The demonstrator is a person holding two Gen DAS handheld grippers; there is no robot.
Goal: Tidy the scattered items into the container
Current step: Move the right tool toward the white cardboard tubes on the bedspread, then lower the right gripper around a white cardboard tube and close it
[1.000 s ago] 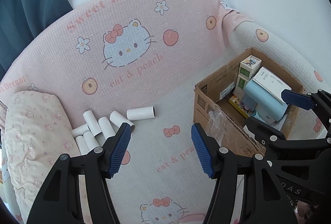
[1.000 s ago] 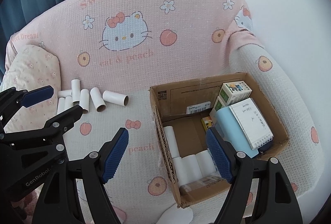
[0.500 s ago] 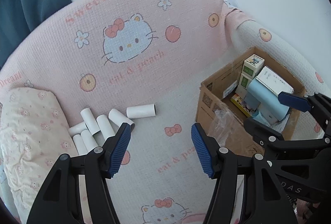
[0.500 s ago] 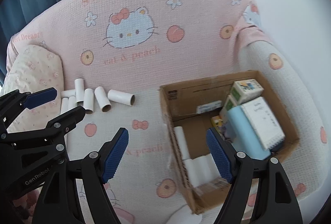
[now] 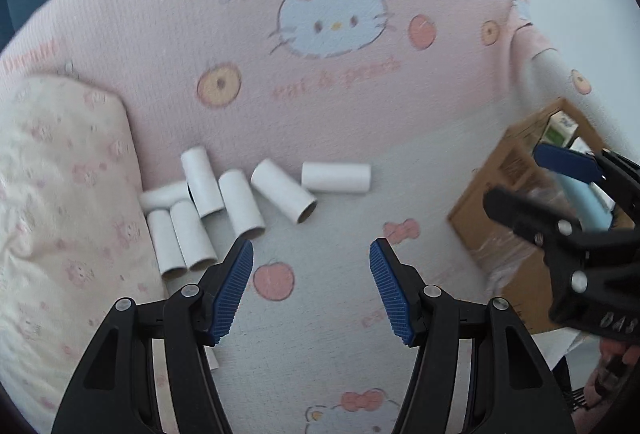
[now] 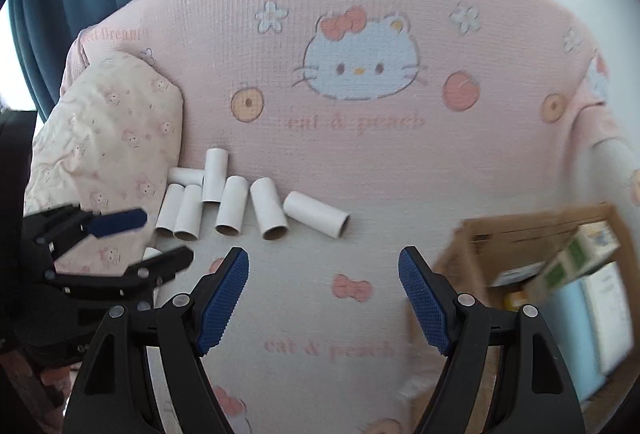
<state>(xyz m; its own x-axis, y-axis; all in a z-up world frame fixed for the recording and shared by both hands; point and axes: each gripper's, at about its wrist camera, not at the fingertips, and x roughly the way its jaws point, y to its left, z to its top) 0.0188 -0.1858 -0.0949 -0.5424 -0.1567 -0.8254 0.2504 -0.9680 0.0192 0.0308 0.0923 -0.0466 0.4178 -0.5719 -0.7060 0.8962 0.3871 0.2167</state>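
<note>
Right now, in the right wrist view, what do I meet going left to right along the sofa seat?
Floral cushion → cluster of white cardboard tubes → lone angled tube → cardboard box.

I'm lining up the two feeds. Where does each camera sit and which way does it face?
Left wrist: on the left gripper, looking forward and down at the sofa seat and the tubes; its own open jaws show, and the right gripper at right before the box.
Right wrist: on the right gripper, facing the same seat; its own open jaws show, the left gripper at left.
Shared: tubes, box, cushion, sofa back.
</note>
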